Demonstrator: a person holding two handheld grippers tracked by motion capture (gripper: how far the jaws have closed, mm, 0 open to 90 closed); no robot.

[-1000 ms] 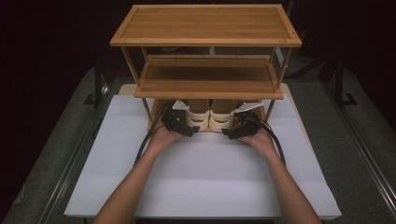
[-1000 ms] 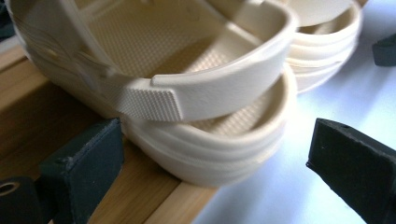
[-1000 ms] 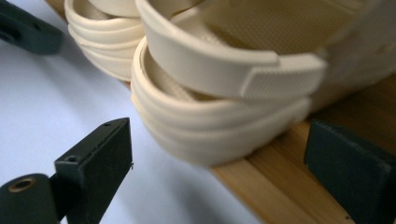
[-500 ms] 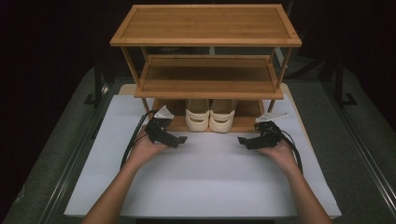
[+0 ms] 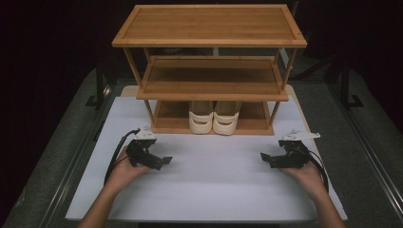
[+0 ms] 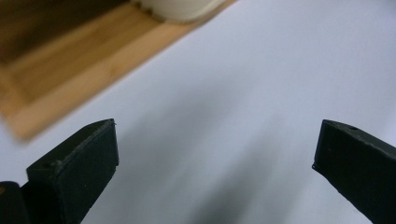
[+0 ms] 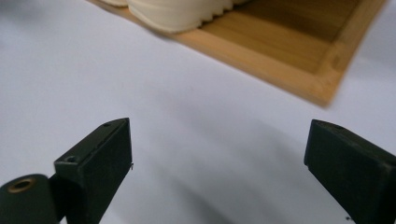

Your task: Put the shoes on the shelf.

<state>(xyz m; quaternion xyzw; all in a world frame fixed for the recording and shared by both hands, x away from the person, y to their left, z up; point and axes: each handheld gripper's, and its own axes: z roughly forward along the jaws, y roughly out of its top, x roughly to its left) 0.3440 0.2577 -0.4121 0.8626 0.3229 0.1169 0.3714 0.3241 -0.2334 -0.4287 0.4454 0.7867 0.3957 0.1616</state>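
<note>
Shoes (image 5: 214, 118) sat side by side on rack's (image 5: 209, 23) bottom shelf, heels toward person. Left gripper (image 5: 161, 161) and right gripper (image 5: 266, 157) hovered over white bench (image 5: 214, 190), well apart, clear of shoes. Both sets of fingers (image 6: 74, 172) spread wide, holding nothing.

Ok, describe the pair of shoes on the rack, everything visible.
The pair of shoes is cream-white, rubbery-looking, with ridged soles. They stand side by side, touching, upright on the bottom shelf of the bamboo rack, near its middle, ends toward the person, their far parts hidden under the middle shelf. Neither gripper touches them.
</note>
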